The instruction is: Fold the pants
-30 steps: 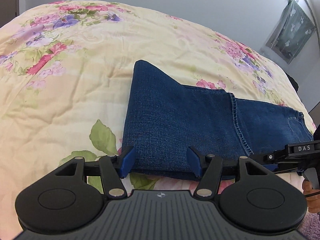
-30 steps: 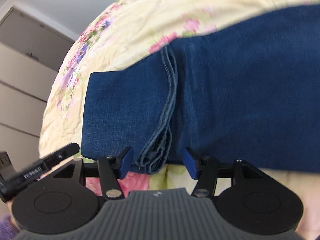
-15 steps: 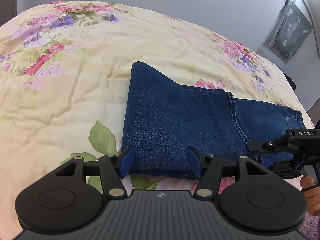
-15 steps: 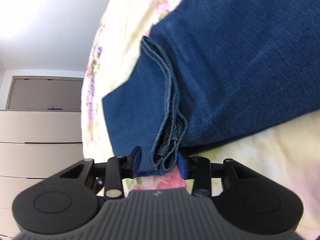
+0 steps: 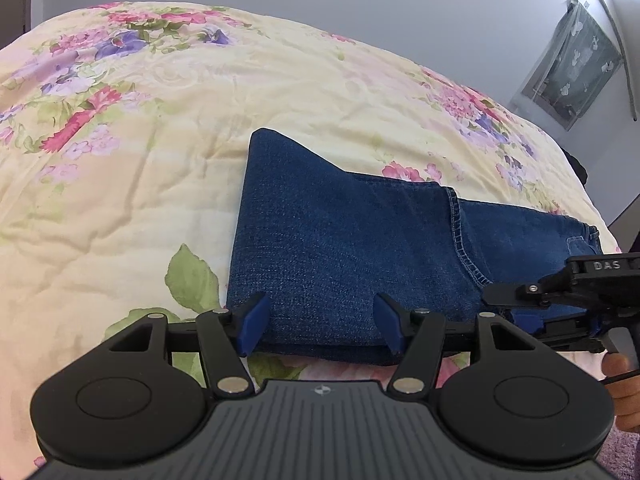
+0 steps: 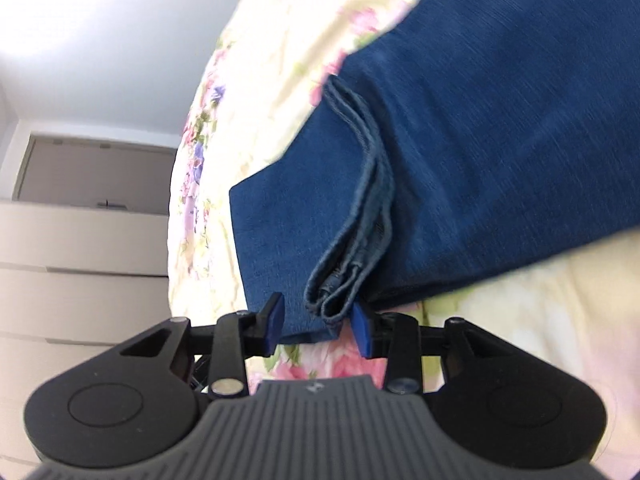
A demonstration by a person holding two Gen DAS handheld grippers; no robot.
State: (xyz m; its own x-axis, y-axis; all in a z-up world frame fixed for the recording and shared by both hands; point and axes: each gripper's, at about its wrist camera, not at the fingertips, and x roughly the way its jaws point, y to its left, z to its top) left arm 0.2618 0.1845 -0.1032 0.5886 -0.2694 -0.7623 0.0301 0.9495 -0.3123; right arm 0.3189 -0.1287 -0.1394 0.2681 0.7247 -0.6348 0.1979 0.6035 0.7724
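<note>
Both tongs gape — left tongs (image 5: 320, 322) wide at the pants (image 5: 360, 248), right tongs (image 6: 319, 326) narrower around their hem.

A bed covered by a pale yellow quilt (image 5: 160, 184) printed with pink and purple flowers and green leaves is seen, and dark blue jeans (image 5: 340, 248), folded over lengthwise, are laid flat directly upon it.

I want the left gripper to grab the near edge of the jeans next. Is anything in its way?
Nothing visible: the left gripper is open with the jeans edge directly between its fingers, on the floral quilt.
</note>
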